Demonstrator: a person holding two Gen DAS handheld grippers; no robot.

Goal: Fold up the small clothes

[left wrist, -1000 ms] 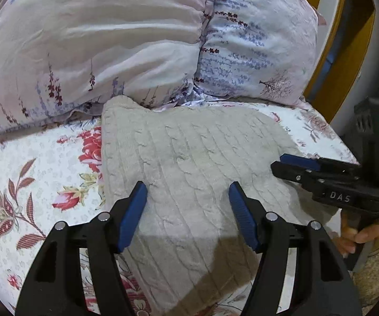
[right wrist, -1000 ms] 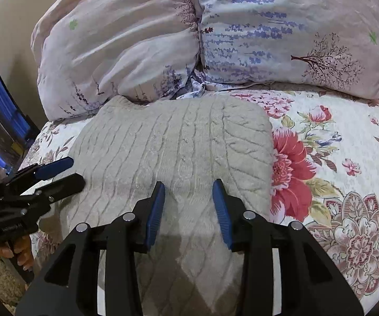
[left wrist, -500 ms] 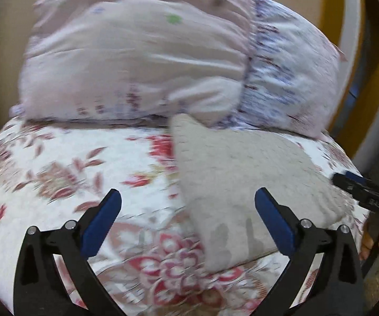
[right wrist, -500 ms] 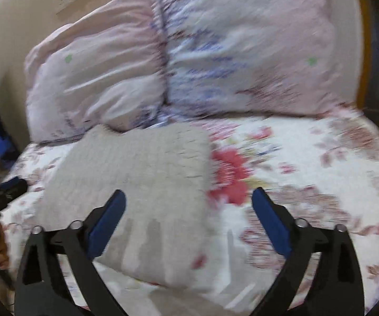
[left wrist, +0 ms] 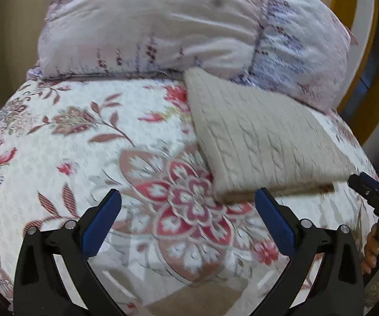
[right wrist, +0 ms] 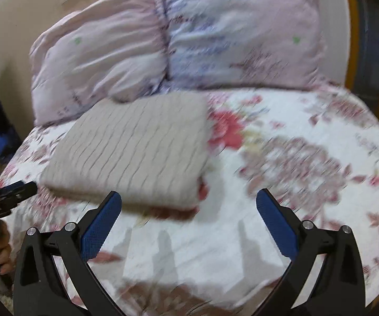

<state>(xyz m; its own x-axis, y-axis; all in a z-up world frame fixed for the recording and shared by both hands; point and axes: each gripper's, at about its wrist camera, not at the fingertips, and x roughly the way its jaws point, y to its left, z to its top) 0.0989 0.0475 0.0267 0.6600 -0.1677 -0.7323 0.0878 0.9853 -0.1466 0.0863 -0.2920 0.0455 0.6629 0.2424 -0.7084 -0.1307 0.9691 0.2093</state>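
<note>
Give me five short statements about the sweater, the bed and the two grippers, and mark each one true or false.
1. The beige cable-knit sweater lies folded into a flat rectangle on the floral bedspread. True.
2. The left gripper is shut on the sweater. False: its jaws stand wide open over the bedspread, with nothing between them.
3. The right gripper is open and holds nothing. True.
4. The sweater rests on top of the pale pink floral pillows. False: it lies on the bedspread, its far corner reaching the foot of the pillows.
5. A second garment lies beside the sweater. False: only the one sweater shows on the bed.
</note>
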